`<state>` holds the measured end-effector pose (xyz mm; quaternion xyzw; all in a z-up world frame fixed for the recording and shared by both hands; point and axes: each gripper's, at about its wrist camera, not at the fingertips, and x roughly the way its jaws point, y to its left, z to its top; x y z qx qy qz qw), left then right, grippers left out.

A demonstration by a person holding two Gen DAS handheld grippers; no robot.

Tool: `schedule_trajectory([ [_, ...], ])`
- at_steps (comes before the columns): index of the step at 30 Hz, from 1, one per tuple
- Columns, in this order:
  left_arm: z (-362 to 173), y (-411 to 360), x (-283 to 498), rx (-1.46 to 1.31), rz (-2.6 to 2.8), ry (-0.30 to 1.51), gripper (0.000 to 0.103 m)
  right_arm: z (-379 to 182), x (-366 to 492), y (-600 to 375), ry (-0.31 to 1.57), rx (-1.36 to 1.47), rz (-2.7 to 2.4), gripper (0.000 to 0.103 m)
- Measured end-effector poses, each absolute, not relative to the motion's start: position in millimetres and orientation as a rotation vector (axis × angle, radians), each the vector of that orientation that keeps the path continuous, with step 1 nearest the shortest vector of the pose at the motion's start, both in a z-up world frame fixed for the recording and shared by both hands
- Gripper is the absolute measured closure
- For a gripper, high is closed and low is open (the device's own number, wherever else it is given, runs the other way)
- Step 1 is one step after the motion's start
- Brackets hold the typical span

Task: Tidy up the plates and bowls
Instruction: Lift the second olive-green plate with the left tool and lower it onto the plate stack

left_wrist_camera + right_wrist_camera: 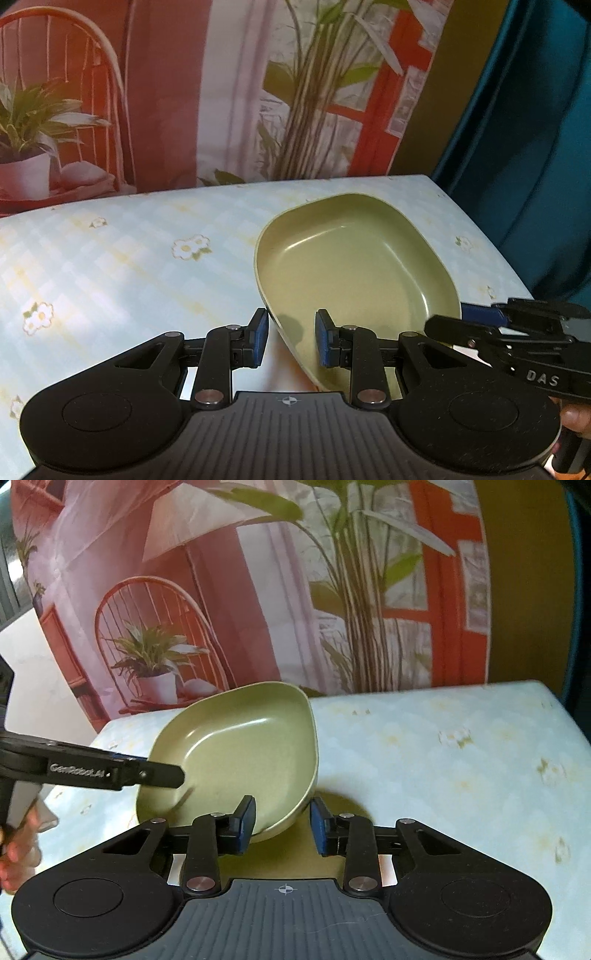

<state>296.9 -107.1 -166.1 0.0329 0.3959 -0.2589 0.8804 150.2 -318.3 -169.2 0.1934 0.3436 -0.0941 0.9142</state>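
While both sets of fingers stand spread with a clear gap between the blue pads, neither clamps anything. Between the fingers of the left gripper lies the near rim of the olive-green, rounded-square shallow ceramic bowl; the pads sit either side of that rim without touching it. The right gripper straddles the bowl's lower edge in the same way, its left pad over the inner wall and its right pad outside. Seen from the right wrist view, the bowl appears tilted, near edge low. Beyond the fingers extends the pale blue floral tablecloth. Farthest back hangs the printed backdrop of plants and a red chair.
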Motion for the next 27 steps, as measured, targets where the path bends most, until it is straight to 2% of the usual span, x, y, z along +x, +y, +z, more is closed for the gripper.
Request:
schedule_trajectory([
  [11,-182.3,-125.3,284.6,0.098,-0.570,0.859,0.074,-176.5,103.0,-310.5,0.719,0.459,-0.210,0.076],
  [27,-194.1,-137.6,286.9,0.167,-0.565,0.861,0.074,-186.6,95.6,-311.7,0.754,0.473,-0.221,0.076],
])
